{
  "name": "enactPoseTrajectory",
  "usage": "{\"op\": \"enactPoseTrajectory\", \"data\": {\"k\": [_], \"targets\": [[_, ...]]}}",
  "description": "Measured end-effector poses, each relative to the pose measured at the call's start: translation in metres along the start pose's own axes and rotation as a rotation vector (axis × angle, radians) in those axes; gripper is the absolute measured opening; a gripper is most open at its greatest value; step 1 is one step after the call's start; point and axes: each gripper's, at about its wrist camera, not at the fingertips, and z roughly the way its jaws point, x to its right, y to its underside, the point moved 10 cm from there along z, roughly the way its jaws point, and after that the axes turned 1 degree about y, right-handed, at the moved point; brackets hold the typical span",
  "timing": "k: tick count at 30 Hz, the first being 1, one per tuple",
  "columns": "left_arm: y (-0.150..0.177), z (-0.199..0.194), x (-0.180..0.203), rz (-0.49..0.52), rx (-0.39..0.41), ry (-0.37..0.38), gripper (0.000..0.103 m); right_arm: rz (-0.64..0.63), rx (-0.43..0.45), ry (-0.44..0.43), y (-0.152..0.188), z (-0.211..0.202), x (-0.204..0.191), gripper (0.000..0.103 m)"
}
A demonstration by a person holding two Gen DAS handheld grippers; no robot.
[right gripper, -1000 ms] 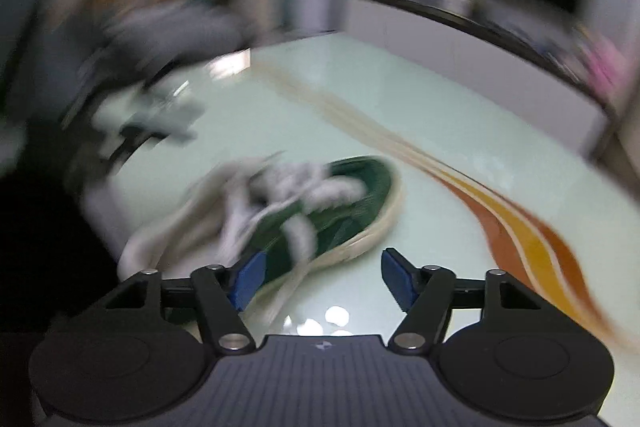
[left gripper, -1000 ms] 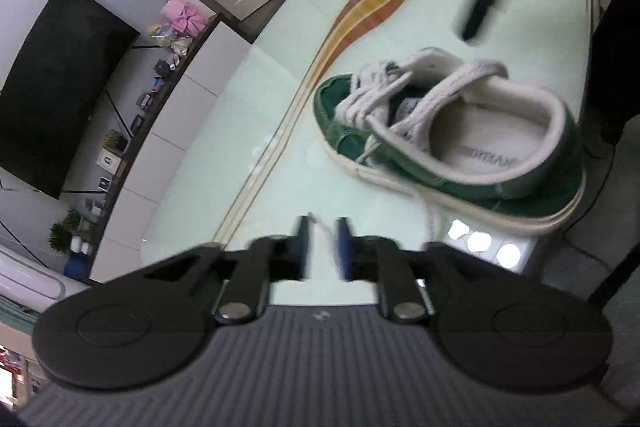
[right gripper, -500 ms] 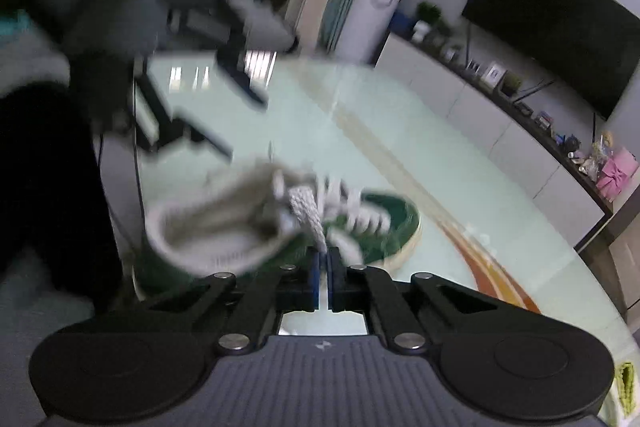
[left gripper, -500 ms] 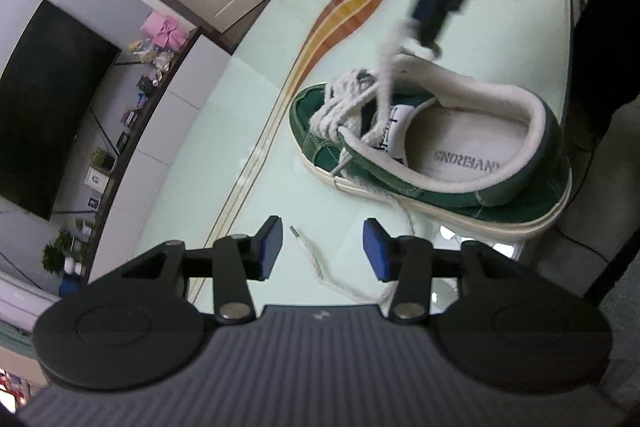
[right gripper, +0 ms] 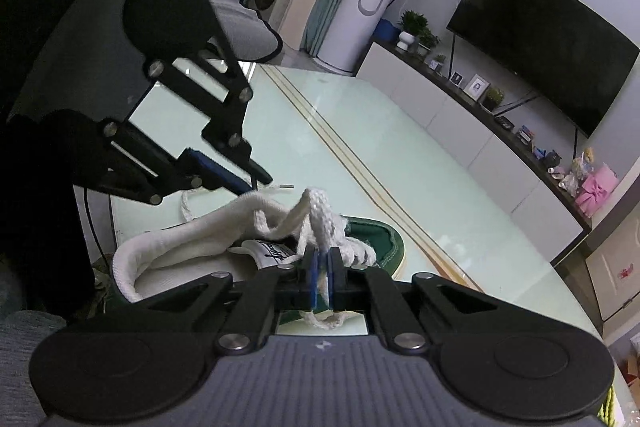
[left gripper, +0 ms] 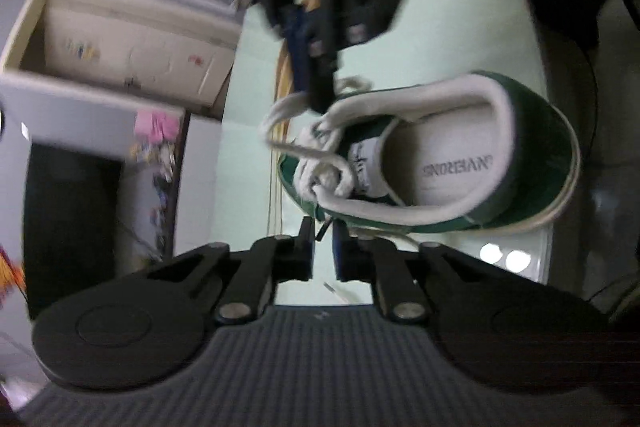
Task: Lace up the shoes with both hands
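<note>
The shoe is a green low-top sitting on the pale glass table, and everything here I'll place relative to it. Closest in, from the right wrist view, the right gripper has its pads pressed together on a loop of the white lace, right over the tongue area, with a frayed bit hanging out below the pads. So that side is pinched and pulled up off the eyelets. Just past the shoe's collar, on the side away from that camera, the left gripper has its fingers nearly closed at the other lace end, whose tip pokes out beside them. In the left wrist view there's only a narrow gap with a dark thin bit in it, and honestly I can't tell if it's actually clamped or just about to be. Progress-wise, I'd say the lower rows near the toe look threaded already, and both free ends are up by the top. What's left looks like the top eyelets and the tying. Beyond the shoe there's just bare table, then a white cabinet and a TV.
</note>
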Motion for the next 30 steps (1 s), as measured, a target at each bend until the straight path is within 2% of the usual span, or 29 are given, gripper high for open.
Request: {"op": "enactPoseTrajectory", "data": {"k": [3,5,7,9,10,12,15,16,18,20,22,23,24,26,28,30], "targets": [[0.0,0.004,0.008,0.051,-0.002,-0.012,0.003,0.0,0.0,0.0,0.0,0.0,-0.001,0.005],[0.01,0.009,0.006,-0.017,-0.036,-0.006,0.003,-0.004,0.002,0.004,0.0,-0.001,-0.001,0.01],[0.023,0.01,0.003,-0.082,-0.07,0.0,0.003,-0.009,0.015,0.006,-0.003,-0.003,-0.005,0.03],[0.033,0.008,0.001,-0.147,-0.099,-0.002,0.003,-0.028,0.032,0.018,-0.005,-0.007,-0.005,0.039],[0.038,0.006,0.001,-0.183,-0.113,-0.004,0.003,-0.025,0.047,0.023,-0.008,-0.01,-0.004,0.039],[0.046,0.004,0.001,-0.227,-0.146,-0.006,0.003,-0.009,0.104,-0.014,-0.016,-0.021,-0.008,0.039],[0.057,-0.001,-0.001,-0.276,-0.181,-0.014,0.003,0.011,0.162,-0.199,-0.025,-0.037,-0.035,0.039],[0.063,-0.003,-0.002,-0.295,-0.193,-0.014,0.003,0.002,0.142,-0.269,-0.023,-0.036,-0.05,0.039],[0.073,-0.007,-0.005,-0.318,-0.224,-0.02,0.001,-0.046,0.081,-0.331,-0.012,-0.028,-0.076,0.04],[0.099,-0.011,-0.013,-0.366,-0.301,-0.043,0.001,-0.031,0.062,-0.352,-0.012,-0.023,-0.082,0.043],[0.123,-0.019,-0.02,-0.418,-0.35,-0.058,0.001,-0.037,-0.019,-0.357,-0.001,-0.014,-0.086,0.051],[0.138,-0.025,-0.023,-0.463,-0.377,-0.057,0.001,-0.044,-0.05,-0.355,0.005,-0.01,-0.087,0.051],[0.143,-0.03,-0.026,-0.497,-0.384,-0.053,0.001,-0.04,-0.05,-0.357,0.006,-0.01,-0.088,0.053],[0.137,-0.042,-0.032,-0.535,-0.35,-0.041,0.001,-0.031,-0.047,-0.36,0.007,-0.011,-0.088,0.053],[0.114,-0.052,-0.035,-0.505,-0.285,-0.039,0.003,-0.039,-0.061,-0.364,0.01,-0.01,-0.091,0.06],[0.085,-0.055,-0.038,-0.465,-0.208,-0.033,0.006,-0.054,-0.071,-0.365,0.012,-0.006,-0.095,0.063]]}}
